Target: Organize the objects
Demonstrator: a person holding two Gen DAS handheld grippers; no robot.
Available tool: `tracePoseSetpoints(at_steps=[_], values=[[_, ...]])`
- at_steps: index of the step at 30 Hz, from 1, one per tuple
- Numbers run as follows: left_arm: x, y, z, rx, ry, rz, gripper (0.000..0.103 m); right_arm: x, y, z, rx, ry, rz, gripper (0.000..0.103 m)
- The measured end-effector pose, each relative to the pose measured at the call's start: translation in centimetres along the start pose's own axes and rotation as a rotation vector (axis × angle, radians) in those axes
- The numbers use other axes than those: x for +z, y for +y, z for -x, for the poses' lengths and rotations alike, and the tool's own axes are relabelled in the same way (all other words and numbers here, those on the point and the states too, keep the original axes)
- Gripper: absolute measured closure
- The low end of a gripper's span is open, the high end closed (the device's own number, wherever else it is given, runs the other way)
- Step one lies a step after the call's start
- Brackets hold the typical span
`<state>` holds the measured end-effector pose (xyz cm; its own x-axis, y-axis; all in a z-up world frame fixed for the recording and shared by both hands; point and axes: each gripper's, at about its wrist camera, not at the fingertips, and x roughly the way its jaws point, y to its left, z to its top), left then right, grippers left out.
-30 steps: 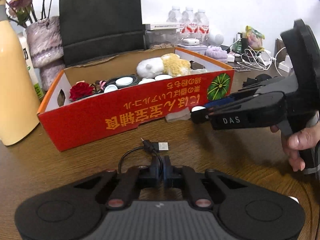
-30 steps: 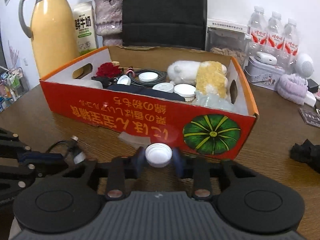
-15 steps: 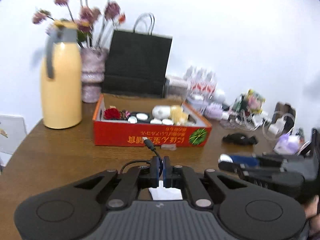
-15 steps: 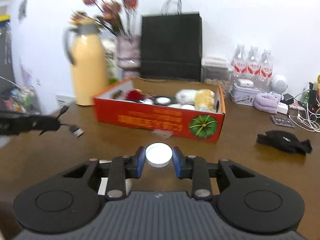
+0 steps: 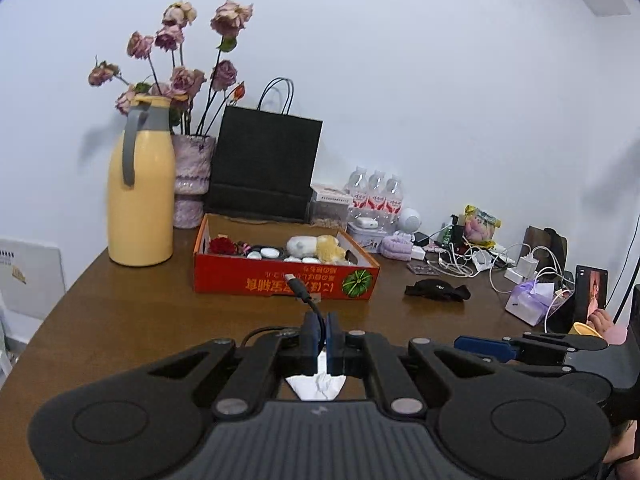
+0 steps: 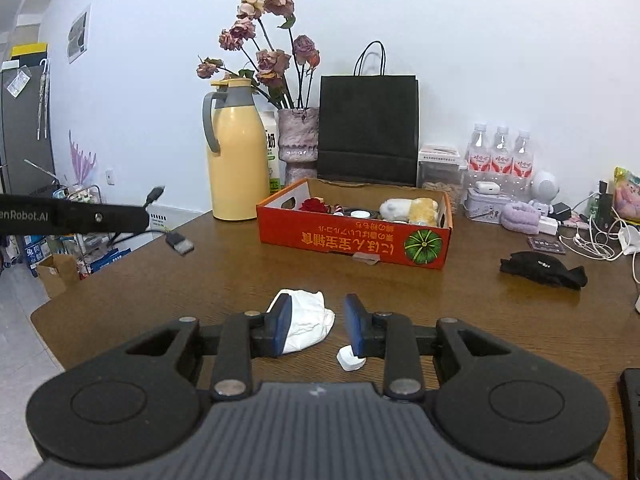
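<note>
Right wrist view: box (image 6: 352, 240) centre frame on table (image 6: 240, 280); jug (image 6: 238, 160) left of it, vase (image 6: 298, 136) and bag (image 6: 368, 128) behind; tissue (image 6: 308, 320) lower centre, before box.

Even, soft indoor light, faint shadows on the white wall (image 5: 400, 80), strong fisheye bending, dark corners.

My left tool (image 5: 321, 334) pinches a black USB cable (image 5: 301, 294) off the surface, one plug (image 5: 295, 282) tilted up and forward, the other plug (image 6: 180, 243) dangling on a loop. A small white bottle cap (image 6: 350, 360) lies tilted on the wooden surface (image 6: 460, 300) just under my right tool's (image 6: 316, 320) spread fingers, beside a crumpled white tissue (image 6: 306, 318).
</note>
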<state>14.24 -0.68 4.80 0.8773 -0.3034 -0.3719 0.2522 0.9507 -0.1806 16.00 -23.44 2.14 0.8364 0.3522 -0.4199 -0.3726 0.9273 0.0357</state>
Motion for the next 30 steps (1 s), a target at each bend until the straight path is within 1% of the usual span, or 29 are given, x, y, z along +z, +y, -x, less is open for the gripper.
tracePoseSetpoints(at_steps=[2,3,4,5,6,7,9,11,12,13,15,18,22,26,28,30], values=[[-0.3,0.3,-0.6,0.016,0.014,0.002,0.101,-0.4,-0.4,-0.6,-0.022,0.021,-0.003,0.074],[-0.5,0.5,-0.9,0.026,0.023,0.004,0.101,-0.7,-0.6,-0.9,-0.036,0.033,-0.004,0.071],[-0.7,0.7,-1.1,0.031,0.033,0.007,0.101,-1.1,-0.8,-1.1,-0.039,0.05,-0.003,0.063],[-0.9,0.9,-1.3,0.032,0.04,0.01,0.101,-1.5,-0.9,-1.2,-0.026,0.065,0.004,0.057],[-1.1,1.1,-1.4,0.031,0.045,0.014,0.101,-2.1,-0.8,-1.2,-0.007,0.089,0.015,0.048],[-1.2,1.2,-1.5,0.031,0.05,0.016,0.101,-2.8,-0.5,-1.2,0.003,0.109,0.023,0.046],[-1.5,1.4,-1.9,0.036,0.064,0.02,0.101,-4.1,0.3,-1.3,0.028,0.15,0.023,0.046],[-1.7,1.4,-2.1,0.035,0.072,0.024,0.101,-5.4,1.4,-1.4,0.067,0.178,0.016,0.047],[-1.8,1.4,-2.2,0.033,0.075,0.025,0.101,-6.0,2.1,-1.4,0.082,0.19,0.018,0.049],[-1.9,1.4,-2.2,0.03,0.078,0.025,0.101,-6.5,2.6,-1.5,0.094,0.202,0.025,0.054],[-2.1,1.4,-2.2,0.023,0.083,0.025,0.101,-7.3,3.5,-2.1,0.094,0.226,0.055,0.058],[-2.3,1.3,-2.1,0.019,0.087,0.021,0.101,-8.0,4.6,-3.1,0.082,0.252,0.087,0.074],[-2.4,1.7,-2.1,0.026,0.091,0.03,0.101,-7.6,4.4,-3.7,0.091,0.254,0.061,0.075],[-2.3,2.4,-3.1,0.038,0.104,0.043,0.101,-6.3,3.1,-4.0,0.079,0.215,0.035,0.075],[-1.7,2.8,-4.1,0.025,0.109,0.046,0.101,-4.9,2.0,-4.2,0.066,0.184,0.028,0.075],[-0.2,3.3,-5.7,-0.018,0.097,0.041,0.101,-2.7,0.4,-4.7,0.049,0.137,0.036,0.075]])
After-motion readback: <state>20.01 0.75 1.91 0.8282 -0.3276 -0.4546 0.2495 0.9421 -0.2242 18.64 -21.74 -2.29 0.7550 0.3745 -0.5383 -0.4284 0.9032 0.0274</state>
